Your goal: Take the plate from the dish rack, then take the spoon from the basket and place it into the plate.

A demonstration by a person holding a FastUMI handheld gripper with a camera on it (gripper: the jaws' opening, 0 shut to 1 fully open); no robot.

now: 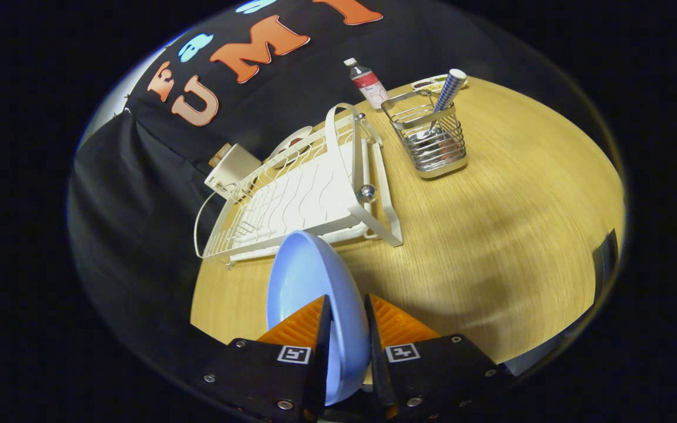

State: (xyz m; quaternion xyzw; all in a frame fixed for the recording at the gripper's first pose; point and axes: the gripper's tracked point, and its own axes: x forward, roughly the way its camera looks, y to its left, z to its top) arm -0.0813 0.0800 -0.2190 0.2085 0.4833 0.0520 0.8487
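the gripper (347,308) has its two fingers pinched on the rim of the pale blue round plate (309,282), which stands on edge between them and rises just ahead of the fingertips. the plate hangs clear of the white wire dish rack (297,200), which lies beyond it on the light wooden table (491,235); the rack looks empty of other dishes as far as can be told.

far and to the right of the rack stands the silver wire basket (432,138), and in it the spoon with a blue-and-white checked handle (449,91), leaning with its handle upward. a small clear plastic bottle with a white cap (368,82) stands just left of the basket, at the far edge of the table.

the step in hand seems to be setting the plate down. to do it well, i would judge: bring it over the bare wood to the near right of the rack, well apart from basket and bottle, and turn it from edge-on to flat before lowering. let the rim touch first, then ease the fingers apart only when the plate rests steady. a thin rim held on edge may slip or swing, so move slowly. leave it near the basket, so the spoon's trip is short.
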